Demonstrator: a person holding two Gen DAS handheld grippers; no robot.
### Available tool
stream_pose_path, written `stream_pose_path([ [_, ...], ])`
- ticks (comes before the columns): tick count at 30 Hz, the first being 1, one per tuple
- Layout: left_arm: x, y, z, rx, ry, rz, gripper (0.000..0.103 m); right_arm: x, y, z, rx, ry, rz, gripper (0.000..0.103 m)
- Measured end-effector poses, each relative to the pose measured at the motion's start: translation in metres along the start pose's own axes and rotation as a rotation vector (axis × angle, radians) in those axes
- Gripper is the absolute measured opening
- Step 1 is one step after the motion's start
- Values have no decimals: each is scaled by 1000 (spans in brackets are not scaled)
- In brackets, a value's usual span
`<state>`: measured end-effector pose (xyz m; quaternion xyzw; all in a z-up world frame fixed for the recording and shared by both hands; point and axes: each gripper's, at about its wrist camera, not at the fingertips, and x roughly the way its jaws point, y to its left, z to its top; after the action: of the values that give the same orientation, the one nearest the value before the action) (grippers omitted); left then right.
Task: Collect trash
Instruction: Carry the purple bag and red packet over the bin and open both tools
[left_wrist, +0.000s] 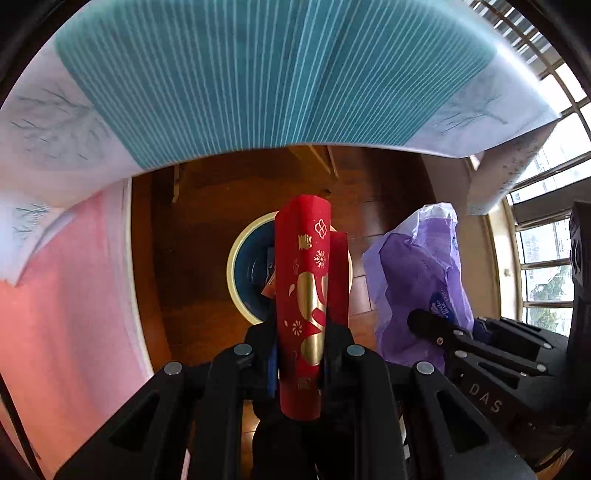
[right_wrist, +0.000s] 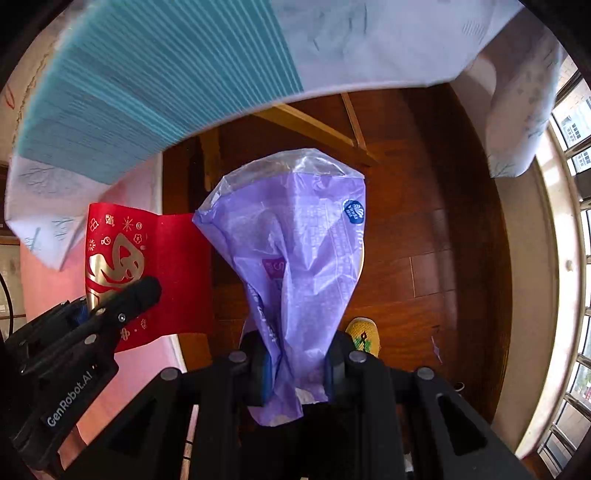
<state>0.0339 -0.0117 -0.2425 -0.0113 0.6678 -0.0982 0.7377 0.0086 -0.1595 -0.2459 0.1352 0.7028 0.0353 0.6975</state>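
- Left tool (left_wrist: 301, 354): clamped on my red envelope (left_wrist: 306, 295), stiff light card, held at its lower end above the bin (left_wrist: 240, 273) on the floor.
- Right tool (right_wrist: 295, 365): clamped on the purple wrapper (right_wrist: 295, 251), limp, slippery film, bunched at its neck.

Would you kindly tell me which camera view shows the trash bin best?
The left wrist view: the trash bin sits on the wooden floor straight below, its pale rim and dark inside visible beside the red packet. In the right wrist view, the purple bag hides it almost entirely.
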Motion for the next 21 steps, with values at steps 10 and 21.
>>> stream_pose_path([
  [10,127,16,11,-40,34,1,18,117,-22,22,4,26,10,21],
  [21,204,47,9,-22,50,26,73,183,-34,36,4,7,40,45],
])
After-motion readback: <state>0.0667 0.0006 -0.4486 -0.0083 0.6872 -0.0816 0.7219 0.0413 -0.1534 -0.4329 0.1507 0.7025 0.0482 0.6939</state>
